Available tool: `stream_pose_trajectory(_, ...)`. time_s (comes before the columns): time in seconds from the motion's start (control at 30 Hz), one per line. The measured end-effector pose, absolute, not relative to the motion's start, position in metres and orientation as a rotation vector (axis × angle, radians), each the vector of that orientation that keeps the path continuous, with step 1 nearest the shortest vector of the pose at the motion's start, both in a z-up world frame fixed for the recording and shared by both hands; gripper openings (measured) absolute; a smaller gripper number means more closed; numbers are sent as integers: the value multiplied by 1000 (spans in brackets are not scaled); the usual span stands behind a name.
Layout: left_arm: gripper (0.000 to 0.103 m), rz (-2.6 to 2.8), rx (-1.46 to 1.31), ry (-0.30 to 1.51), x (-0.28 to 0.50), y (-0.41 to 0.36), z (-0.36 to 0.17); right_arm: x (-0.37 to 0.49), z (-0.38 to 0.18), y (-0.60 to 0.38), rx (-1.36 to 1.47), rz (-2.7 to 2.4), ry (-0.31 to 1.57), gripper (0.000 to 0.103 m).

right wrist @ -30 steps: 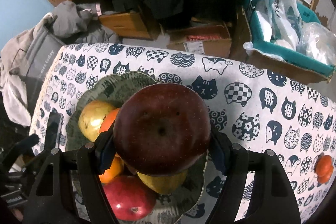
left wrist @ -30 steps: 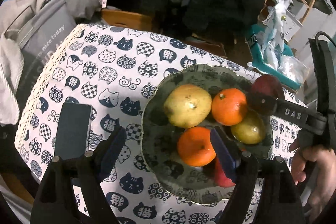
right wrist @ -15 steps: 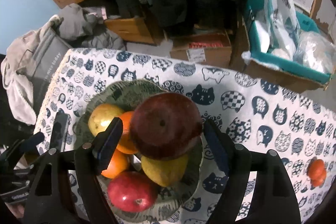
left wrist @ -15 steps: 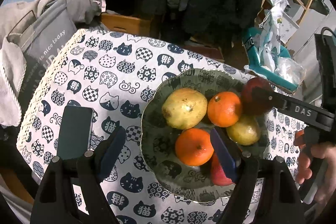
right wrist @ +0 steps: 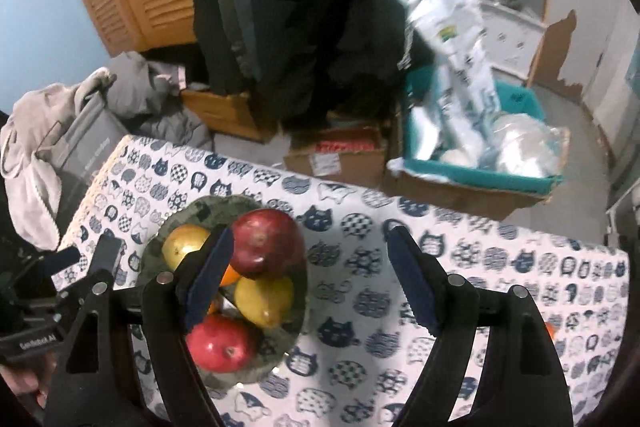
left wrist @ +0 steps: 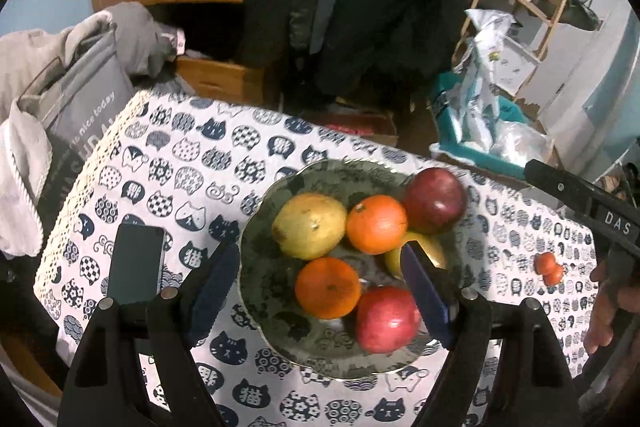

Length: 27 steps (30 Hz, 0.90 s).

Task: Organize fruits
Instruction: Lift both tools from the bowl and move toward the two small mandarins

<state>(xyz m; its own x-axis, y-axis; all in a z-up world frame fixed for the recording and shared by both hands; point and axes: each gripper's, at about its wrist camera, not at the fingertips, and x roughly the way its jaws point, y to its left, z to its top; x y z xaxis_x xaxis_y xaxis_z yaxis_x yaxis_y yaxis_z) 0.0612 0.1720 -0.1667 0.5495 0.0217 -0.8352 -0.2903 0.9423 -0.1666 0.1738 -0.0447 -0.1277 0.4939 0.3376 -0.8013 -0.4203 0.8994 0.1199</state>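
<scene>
A dark green plate [left wrist: 264,311] on the cat-print tablecloth holds a yellow pear [left wrist: 309,225], two oranges [left wrist: 376,224], a dark red apple [left wrist: 435,200], a bright red apple [left wrist: 386,319] and a small yellow fruit [left wrist: 430,253]. My left gripper [left wrist: 320,295] is open and empty, above the plate's near side. My right gripper [right wrist: 308,279] is open and empty, to the right of the plate [right wrist: 296,323]; the dark red apple [right wrist: 267,243] rests on the pile there. A small orange fruit [left wrist: 549,268] lies on the cloth at the right.
A black phone [left wrist: 136,263] lies on the tablecloth [left wrist: 168,163] left of the plate. A grey bag and clothes [left wrist: 60,99] sit past the left edge. A teal bin with plastic bags [right wrist: 476,143] and cardboard boxes stand behind the table.
My right gripper opened and let go of the dark red apple onto the plate's pile, then drew back up and to the right. My left gripper rose slightly, still open.
</scene>
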Motion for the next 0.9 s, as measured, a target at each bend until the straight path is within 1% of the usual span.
stream_pose_trajectory(0.2, 86, 149, -271, 939, 57, 150, -148, 155, -107, -72, -137, 401, 889, 80)
stream_pose_trajectory(0.77, 87, 33, -182, 846, 40, 78, -103, 97, -66, -161, -151, 303, 802, 80)
stream_pose_trajectory(0.9, 89, 21, -159, 828, 37, 63, -96, 87, -60, -178, -139, 285, 789, 80)
